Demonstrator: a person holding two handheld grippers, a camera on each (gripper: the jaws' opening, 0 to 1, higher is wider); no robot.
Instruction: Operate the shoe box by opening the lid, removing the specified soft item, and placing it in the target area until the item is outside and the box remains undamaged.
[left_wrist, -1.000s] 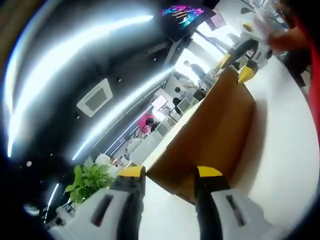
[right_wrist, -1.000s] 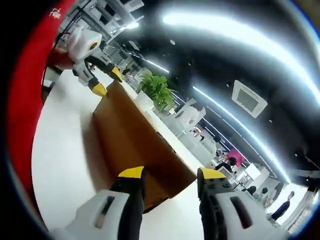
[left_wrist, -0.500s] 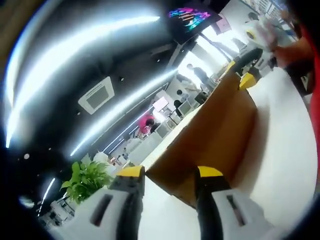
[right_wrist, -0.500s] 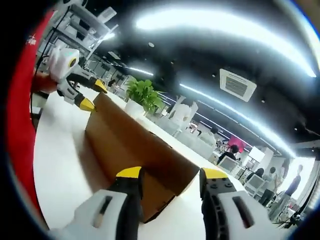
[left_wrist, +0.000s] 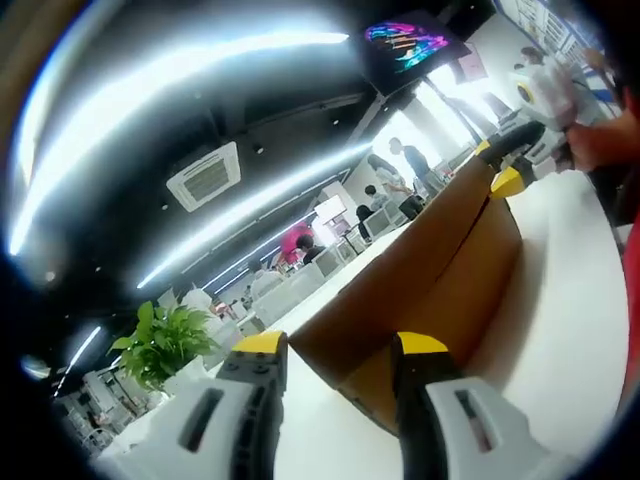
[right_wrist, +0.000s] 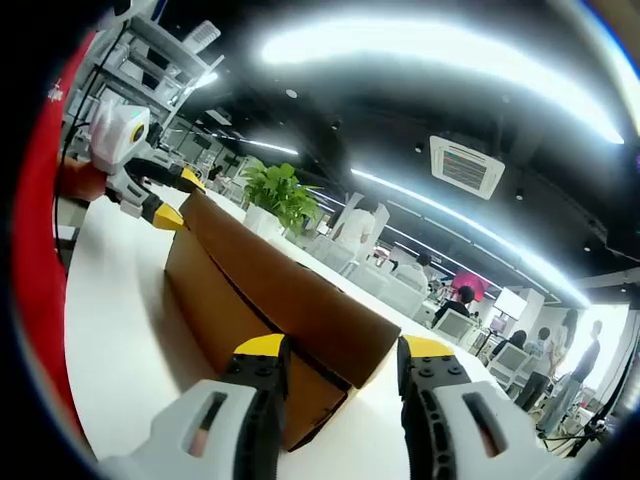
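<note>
1. Nearest in the left gripper view: the left gripper (left_wrist: 340, 350) has its yellow-tipped jaws parted, straddling the near end of the shoe box (left_wrist: 440, 290). Whether they're actually pinching the lid (left_wrist: 400, 280) edge or just sitting alongside it, can't tell. If the hold is shallow, that end could slip off mid-lift and drop.

2. Same deal at the other end: the right gripper (right_wrist: 340, 350) has jaws parted around its end of the lid, grip can't be told. Two hands lifting opposite ends is where it probably gets sketchy; if one end rises faster, the lid could twist and crease (cardboard doesn't forgive that).

3. The lid looks tilted up off the box body, with a dark seam opening under it in the right gripper view. If it still binds on the far long side, the whole box may come up with it, or skid on the white table (right_wrist: 120, 330).

4. The soft item isn't visible, presumably still inside.

5. Far back there's a potted plant (right_wrist: 275, 195) near the table edge, so swinging the lid wide that way could clip it.
</note>
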